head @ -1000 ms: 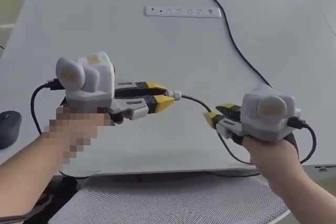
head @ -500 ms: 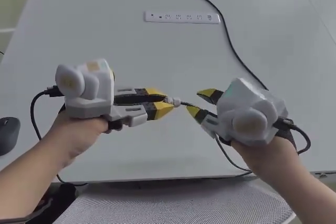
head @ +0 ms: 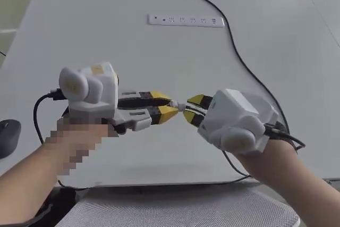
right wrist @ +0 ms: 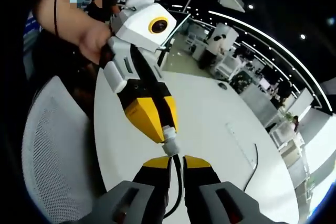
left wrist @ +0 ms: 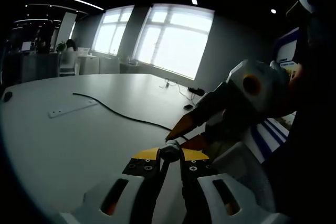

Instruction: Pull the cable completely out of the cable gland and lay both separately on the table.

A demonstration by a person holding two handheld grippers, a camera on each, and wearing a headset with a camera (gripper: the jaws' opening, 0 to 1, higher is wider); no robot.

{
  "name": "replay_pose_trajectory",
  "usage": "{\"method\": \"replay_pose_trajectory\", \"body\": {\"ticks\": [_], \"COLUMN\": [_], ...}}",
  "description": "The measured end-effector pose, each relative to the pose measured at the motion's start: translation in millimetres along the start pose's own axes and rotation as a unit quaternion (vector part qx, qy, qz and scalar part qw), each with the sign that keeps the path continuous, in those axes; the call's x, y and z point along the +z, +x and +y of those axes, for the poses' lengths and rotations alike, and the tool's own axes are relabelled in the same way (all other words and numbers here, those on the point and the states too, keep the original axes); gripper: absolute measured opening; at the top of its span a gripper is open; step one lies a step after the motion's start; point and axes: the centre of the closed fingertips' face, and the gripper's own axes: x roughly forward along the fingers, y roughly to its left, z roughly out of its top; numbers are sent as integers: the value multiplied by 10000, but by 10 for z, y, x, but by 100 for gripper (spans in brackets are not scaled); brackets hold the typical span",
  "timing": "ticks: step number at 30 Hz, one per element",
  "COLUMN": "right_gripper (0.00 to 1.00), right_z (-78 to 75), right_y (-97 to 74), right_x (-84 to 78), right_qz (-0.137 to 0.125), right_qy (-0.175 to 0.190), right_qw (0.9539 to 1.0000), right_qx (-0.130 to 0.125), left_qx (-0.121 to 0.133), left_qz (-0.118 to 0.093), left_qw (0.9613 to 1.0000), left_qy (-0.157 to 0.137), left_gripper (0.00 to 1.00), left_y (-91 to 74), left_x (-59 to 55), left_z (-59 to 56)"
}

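My left gripper [head: 167, 106] is held above the near part of the pale grey table [head: 106, 35]. Its yellow-tipped jaws are clamped on the small whitish plastic cable gland [left wrist: 169, 150], which pokes out just past the tips and hangs in the air rather than resting on the table. My right gripper [right wrist: 177, 163] faces it nose to nose, its tips just beside the gland. Those jaws stand narrow, astride the thin black cable [right wrist: 179, 181] right where it leaves the gland. In the right gripper view a sliver of gap shows on each side of the cable, so they are not pinching it. The cable runs back between those jaws and is not yet out of the gland.

In the head view both grippers sit low over the near table edge, above a grey mesh chair [head: 175, 206]. Farther off on the table lie a long white power strip [head: 186, 20] and a black cord [head: 239, 57] that curves from beside it toward my right hand. A dark computer mouse [head: 7, 136] sits at the far left, near my left forearm.
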Motion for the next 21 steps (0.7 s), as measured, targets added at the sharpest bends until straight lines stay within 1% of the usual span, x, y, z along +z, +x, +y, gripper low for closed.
{"method": "replay_pose_trajectory", "body": {"ticks": [2,8,21], "right_gripper": [1,0,0], "right_z": [-5,4,7], "right_y": [-1,-11,-24], "right_x": [2,-9,-32], "right_qz": [-38,-67,-109], "right_qy": [0,55,357], "right_qw": [10000,10000,9993], "right_qx": [-23,-28,-48], "left_qx": [-7,-14,-32], "left_qz": [-13,-15,-13], "left_qw": [10000,10000,9998], "left_qy": [52,70,175], "left_gripper": [15,15,15], "left_y": [-3,1,16], "left_x": [7,0,-3], "left_z": [-3,-15,-32]}}
